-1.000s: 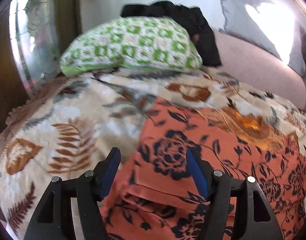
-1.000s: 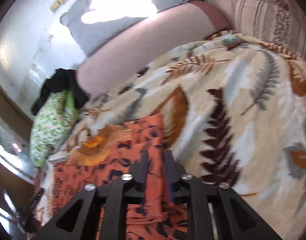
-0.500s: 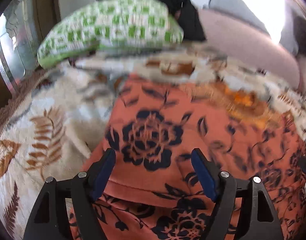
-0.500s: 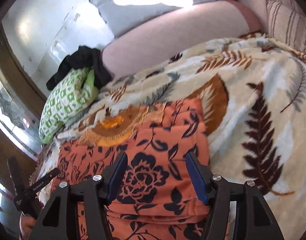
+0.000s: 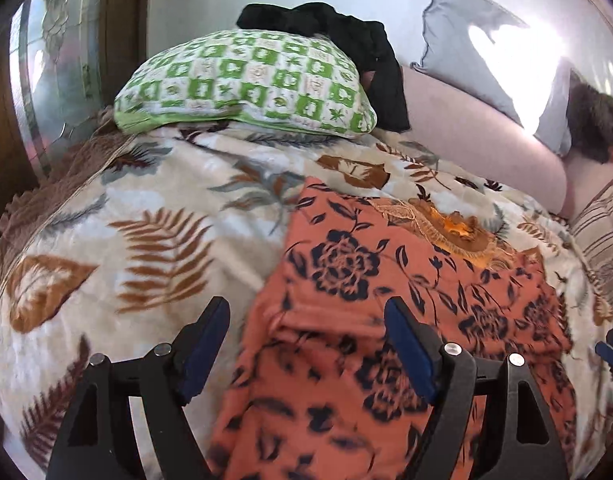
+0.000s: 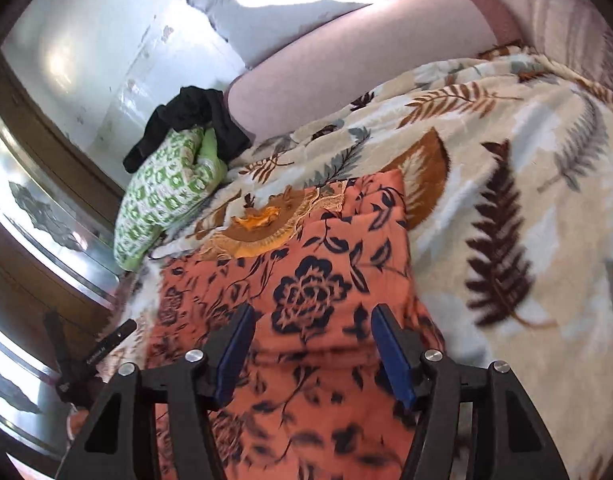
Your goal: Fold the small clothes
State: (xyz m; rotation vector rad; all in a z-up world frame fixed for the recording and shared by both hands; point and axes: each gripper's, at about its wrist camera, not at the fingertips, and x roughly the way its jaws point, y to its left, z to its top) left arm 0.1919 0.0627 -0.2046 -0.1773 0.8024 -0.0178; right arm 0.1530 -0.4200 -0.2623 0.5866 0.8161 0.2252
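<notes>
A: Left wrist view first. What have we got?

B: The left gripper hangs low over the near left corner of the orange floral garment, fingers spread wide, nothing between them. The left finger sits over the leaf-print blanket, the right one over the cloth. A raised edge crosses the garment just ahead of the fingers, so one layer looks laid over another.

A: Where does the garment lie?

B: Flat on the blanket, its embroidered neckline at the far end. Beyond it sit a green checked pillow with a black garment draped over it.

A: And the right wrist view?

B: The right gripper is open too, jaws well apart, holding nothing, hovering over the garment's near right part close to the side edge. The same fold ridge runs between its fingers. Part of the left gripper's body shows at the lower left.

A: So how far along?

B: I judge one fold is down: the lower part brought up over the body. The piece is still long and wide, so further folds are left, likely side to side or in half again. Neither gripper has hold of an edge yet, so the next fold has not begun
</notes>
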